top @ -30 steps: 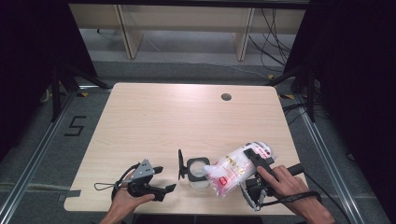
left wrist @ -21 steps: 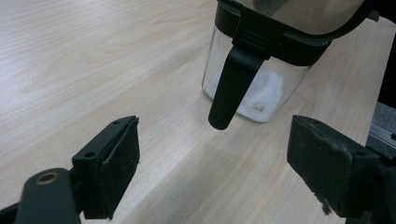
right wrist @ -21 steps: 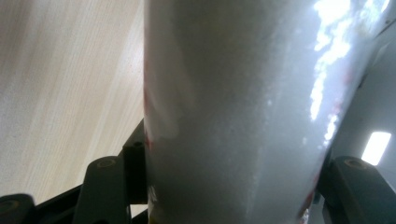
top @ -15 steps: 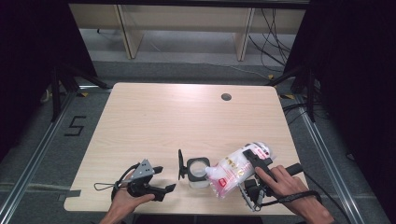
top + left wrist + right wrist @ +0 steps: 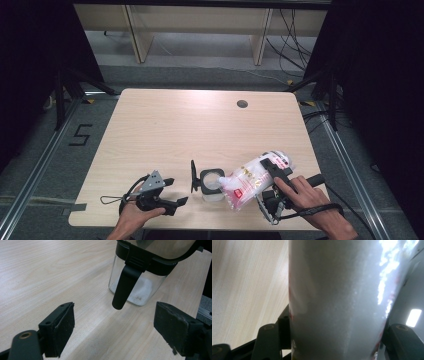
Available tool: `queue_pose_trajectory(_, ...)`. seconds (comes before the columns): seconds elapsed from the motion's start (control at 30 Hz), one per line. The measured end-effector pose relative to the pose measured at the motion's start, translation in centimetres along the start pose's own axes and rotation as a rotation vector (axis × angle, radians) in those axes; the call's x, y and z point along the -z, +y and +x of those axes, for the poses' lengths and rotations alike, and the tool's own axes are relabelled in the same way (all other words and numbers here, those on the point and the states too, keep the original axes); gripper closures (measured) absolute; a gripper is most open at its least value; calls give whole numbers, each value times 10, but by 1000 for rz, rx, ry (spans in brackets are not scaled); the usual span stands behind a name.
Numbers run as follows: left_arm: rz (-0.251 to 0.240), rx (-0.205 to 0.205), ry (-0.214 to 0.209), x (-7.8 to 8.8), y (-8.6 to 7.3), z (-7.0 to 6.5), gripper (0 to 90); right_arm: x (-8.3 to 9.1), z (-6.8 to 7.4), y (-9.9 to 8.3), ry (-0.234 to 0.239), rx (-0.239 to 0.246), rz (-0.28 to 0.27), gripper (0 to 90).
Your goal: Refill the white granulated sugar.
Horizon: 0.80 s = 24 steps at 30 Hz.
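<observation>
The right gripper [image 5: 270, 187] clamps a soft, clear plastic bag of white granules with red print [image 5: 252, 179], its jaws pressed into the bag's sides near the front right of the pale wooden table [image 5: 200, 125]. The bag is tilted with its mouth over the small square glass jar with a black hinged lid [image 5: 212, 184], which stands just beside it with the lid flipped up. That bag looks heavy for its size and floppy; the film is glossy and likely slippery, so a grip around the full middle, where the contents pack firm, seems safest. The jar is rigid but breakable and could slide on the smooth top. The left gripper [image 5: 172, 197] rests on the table with its jaws spread apart and empty, pointing at the jar
</observation>
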<state>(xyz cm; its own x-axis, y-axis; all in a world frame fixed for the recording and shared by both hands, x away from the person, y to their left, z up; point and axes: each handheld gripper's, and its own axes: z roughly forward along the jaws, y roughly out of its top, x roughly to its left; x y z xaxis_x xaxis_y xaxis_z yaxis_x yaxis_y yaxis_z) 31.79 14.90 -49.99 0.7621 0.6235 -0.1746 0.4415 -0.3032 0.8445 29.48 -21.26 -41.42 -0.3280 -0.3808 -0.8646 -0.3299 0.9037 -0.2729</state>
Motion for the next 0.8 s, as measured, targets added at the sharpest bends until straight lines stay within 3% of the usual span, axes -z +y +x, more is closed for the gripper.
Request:
queue_pose_trajectory(0.07, 1, 1, -2, 0, 0, 0, 165, 0, 0, 0, 4, -4, 0, 403)
queue_pose_trajectory(0.1, 1, 0, 3, 0, 0, 0, 165, 0, 2, -1, 4, -37, -6, 403)
queue_pose_trajectory(0.13, 1, 0, 3, 0, 0, 0, 166, 0, 2, -1, 4, -37, -6, 403)
queue_pose_trajectory(0.23, -1, -2, 1, 0, 0, 1, 166, -2, 5, -2, -25, -69, -19, 403)
queue_pose_trajectory(0.27, 1, -2, 5, 0, 0, 0, 166, -1, 2, -2, -5, -52, -8, 403)
queue_pose_trajectory(0.33, 0, -2, 5, 0, 0, 0, 166, 0, 1, -2, -13, -39, -4, 403)
queue_pose_trajectory(0.43, 1, 0, -1, 0, 0, 0, 166, 1, 4, -3, 2, -71, 2, 403)
queue_pose_trajectory(0.53, 5, 0, -4, 0, 0, 0, 166, 1, 3, -3, 9, -47, 0, 403)
queue_pose_trajectory(0.67, -3, -2, -4, -1, 0, 1, 166, 2, 4, -2, 8, -59, 18, 403)
queue_pose_trajectory(0.7, -4, -1, -3, -1, 0, 1, 166, 1, 2, -2, 8, -36, 4, 403)
queue_pose_trajectory(0.73, -3, -2, -3, 0, 0, 1, 166, 1, 5, -2, 11, -72, 10, 403)
queue_pose_trajectory(0.8, 0, 1, -4, -1, 0, 0, 166, 0, 4, -1, 0, -54, 0, 403)
